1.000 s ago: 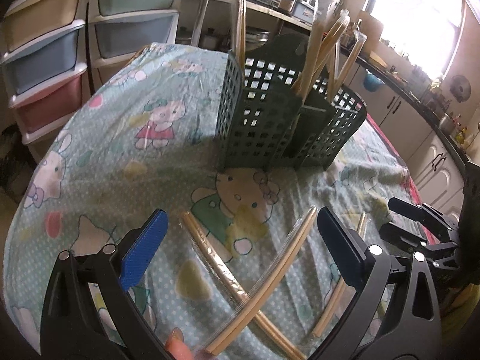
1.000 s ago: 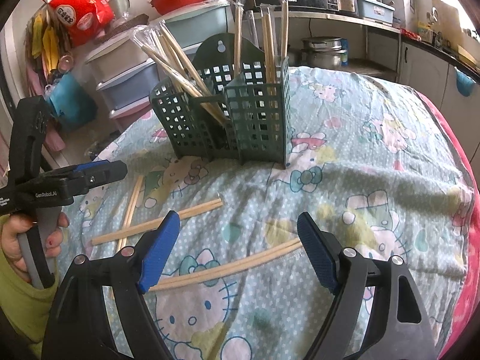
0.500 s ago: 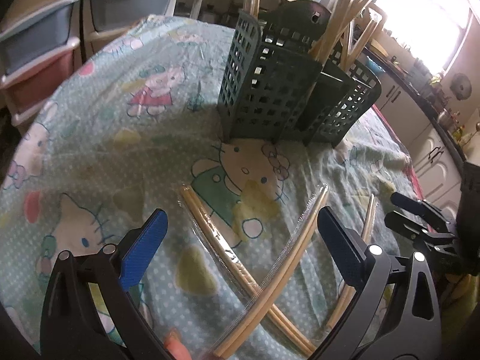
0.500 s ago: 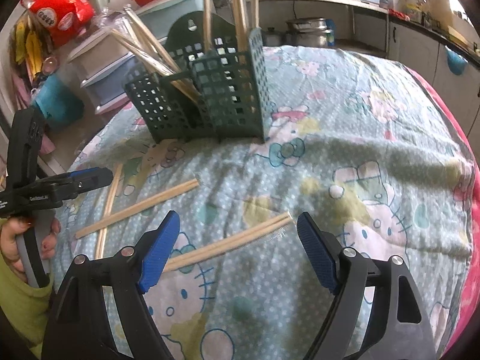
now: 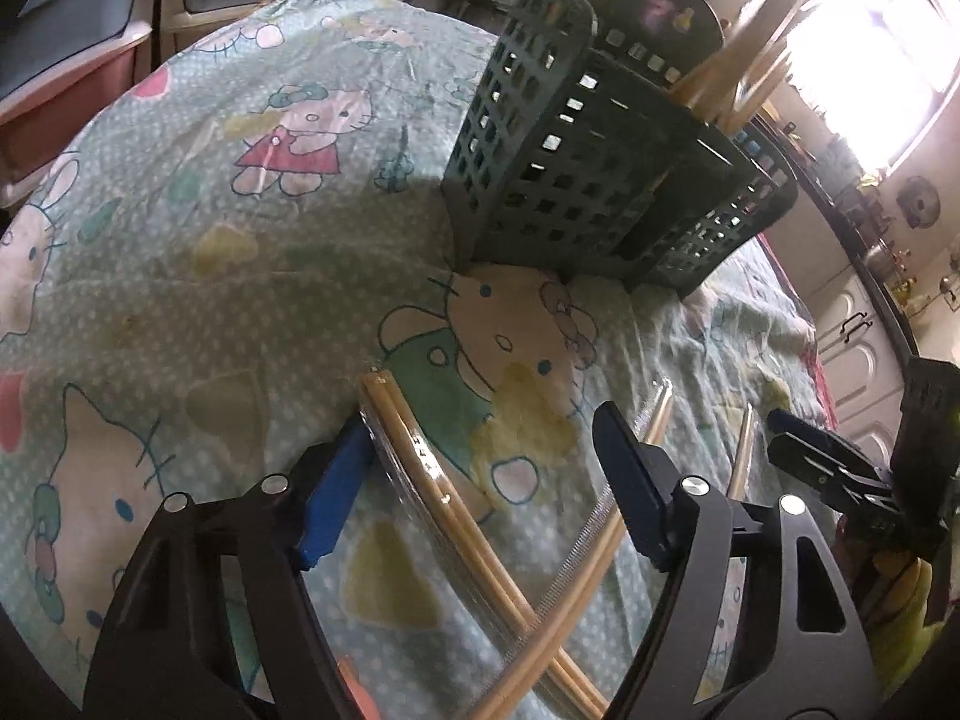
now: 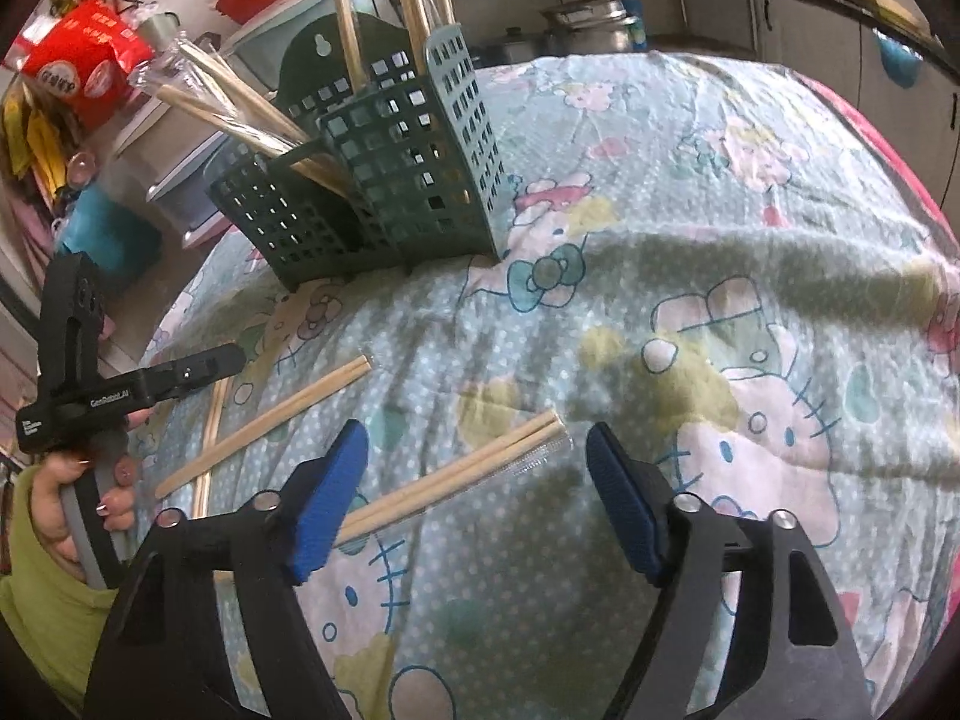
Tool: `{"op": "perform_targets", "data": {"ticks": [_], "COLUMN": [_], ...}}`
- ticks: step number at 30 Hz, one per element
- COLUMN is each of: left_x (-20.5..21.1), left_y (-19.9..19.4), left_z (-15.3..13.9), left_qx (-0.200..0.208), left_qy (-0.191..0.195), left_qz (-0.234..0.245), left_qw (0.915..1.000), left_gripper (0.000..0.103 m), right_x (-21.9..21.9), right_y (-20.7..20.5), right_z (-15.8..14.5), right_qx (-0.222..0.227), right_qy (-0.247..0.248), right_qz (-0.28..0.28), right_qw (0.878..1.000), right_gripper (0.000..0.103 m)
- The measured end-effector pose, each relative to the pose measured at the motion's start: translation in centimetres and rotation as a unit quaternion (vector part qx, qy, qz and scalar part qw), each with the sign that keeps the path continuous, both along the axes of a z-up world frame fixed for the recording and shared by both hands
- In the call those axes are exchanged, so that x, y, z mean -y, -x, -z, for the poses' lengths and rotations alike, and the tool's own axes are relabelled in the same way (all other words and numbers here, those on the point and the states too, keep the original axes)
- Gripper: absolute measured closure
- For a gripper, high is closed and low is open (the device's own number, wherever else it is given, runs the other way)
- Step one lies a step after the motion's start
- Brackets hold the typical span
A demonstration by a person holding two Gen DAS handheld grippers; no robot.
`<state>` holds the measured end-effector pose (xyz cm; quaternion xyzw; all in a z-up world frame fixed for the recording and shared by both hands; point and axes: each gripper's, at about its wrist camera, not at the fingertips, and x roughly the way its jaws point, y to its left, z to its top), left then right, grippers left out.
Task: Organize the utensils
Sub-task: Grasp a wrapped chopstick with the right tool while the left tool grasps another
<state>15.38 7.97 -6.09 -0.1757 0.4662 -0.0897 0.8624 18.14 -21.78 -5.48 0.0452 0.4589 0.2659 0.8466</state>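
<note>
Both grippers are sitting lower and closer to the cloth than a second ago, jaws wide. The left gripper [image 5: 480, 480] is straddling one of two crossed wrapped chopstick pairs [image 5: 444, 504]. The right gripper [image 6: 474, 492] is hovering over a third pair [image 6: 456, 474]. Beyond, the green basket [image 6: 384, 180] is holding several more pairs.

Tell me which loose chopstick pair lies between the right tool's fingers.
The clear-wrapped wooden chopstick pair nearest the right tool, its tips pointing between the open fingers. The other two pairs lie farther left, by the left tool.
</note>
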Motion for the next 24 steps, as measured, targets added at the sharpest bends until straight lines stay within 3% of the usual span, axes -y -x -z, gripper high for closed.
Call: {"op": "perform_targets", "data": {"ticks": [9,11,14,19,24], "left_x": [-0.5,-0.4,-0.6,-1.3,-2.0], "left_y": [-1.0,-1.1,-1.3,-1.4,-1.4], "left_z": [0.1,0.1,0.2,0.4,0.5], "left_qx": [0.002,0.004,0.007,0.005,0.002], "left_qy": [-0.004,-0.015,-0.027,-0.036,-0.035], "left_qz": [-0.007,-0.009,-0.013,-0.024,-0.035], "left_qw": [1.0000,0.9998,0.9995,0.9991,0.9988], "left_gripper": [0.041,0.049,0.057,0.075,0.089], "right_x": [-0.4,-0.3,-0.4,0.3,0.6], "right_y": [-0.9,-1.1,-1.2,-1.5,-1.4], "right_z": [1.0,1.1,1.1,1.2,1.0], "right_qx": [-0.022,-0.023,-0.020,-0.021,-0.022], "right_qy": [0.003,0.000,0.007,0.002,-0.013], "right_qz": [0.010,0.016,0.028,0.048,0.041], "right_qw": [1.000,1.000,0.999,0.999,0.999], "right_gripper": [0.039,0.040,0.051,0.087,0.093]}}
